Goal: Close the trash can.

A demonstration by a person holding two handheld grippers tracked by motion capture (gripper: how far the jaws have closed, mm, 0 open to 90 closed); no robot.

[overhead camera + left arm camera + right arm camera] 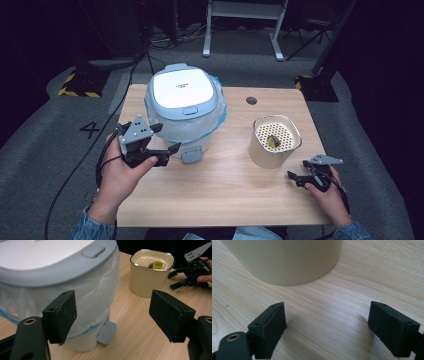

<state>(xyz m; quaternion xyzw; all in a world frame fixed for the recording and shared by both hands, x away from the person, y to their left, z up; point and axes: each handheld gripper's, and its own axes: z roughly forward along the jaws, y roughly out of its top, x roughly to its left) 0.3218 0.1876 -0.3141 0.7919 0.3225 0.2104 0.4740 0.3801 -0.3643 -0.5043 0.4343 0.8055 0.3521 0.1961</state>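
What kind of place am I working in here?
Probably a lab or recording studio, not a kitchen: a lone wooden table on grey carpet, hazard-striped stand feet, dark surroundings and trailing floor cables.

We are seeing the table lit evenly from above, while the floor and room around it are falling into deep darkness toward the upper corners of the high view. Glare is washing out the bin lid at upper centre. In the right gripper view, soft shadows are lying on the wood beside each jaw, and the beige container along the top is blurring slightly. The high view is looking soft and grainy.
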